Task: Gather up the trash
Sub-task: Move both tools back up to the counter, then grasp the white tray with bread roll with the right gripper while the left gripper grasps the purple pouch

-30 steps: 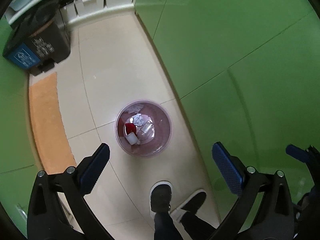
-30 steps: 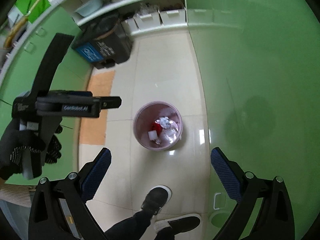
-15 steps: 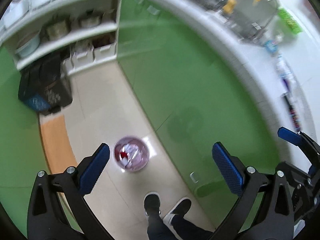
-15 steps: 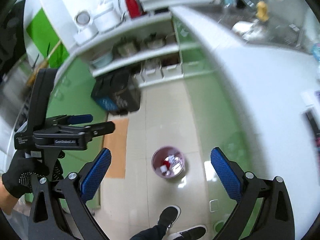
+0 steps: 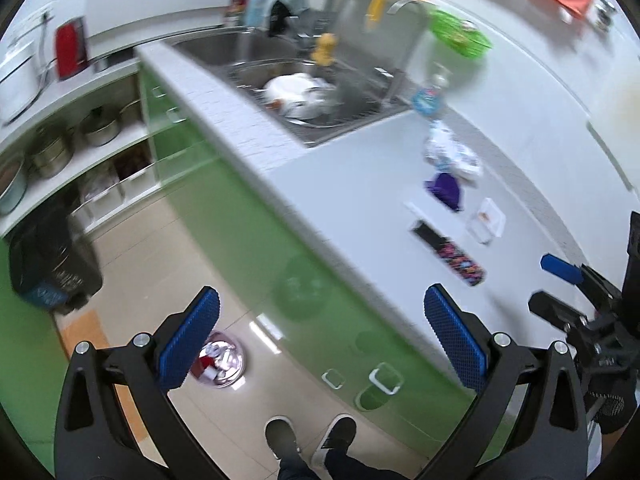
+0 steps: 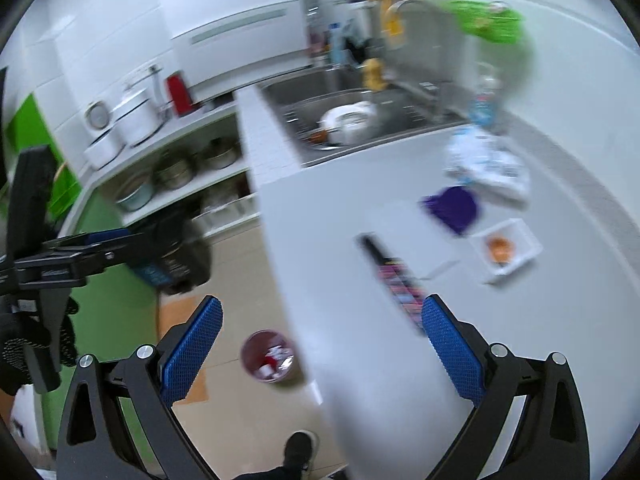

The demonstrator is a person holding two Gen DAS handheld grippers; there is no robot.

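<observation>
The remaining trash is spread on the bench (image 6: 360, 360), ahead and right of both claws. The long dark wrapper (image 6: 394, 280) is laid lengthwise, nearly in line with the right claw (image 6: 320, 352), judged the nearer one. Both that and the left claw (image 5: 320, 336) are held wide and empty. The pink bin (image 6: 269, 357) on the floor already holds scraps; a white tray (image 6: 505, 250) holds something orange.

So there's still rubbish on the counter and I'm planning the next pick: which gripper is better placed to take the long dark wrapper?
Likely the right gripper: the long dark wrapper lies just ahead of its open jaws. The left gripper hangs over the green cabinet front.
</observation>
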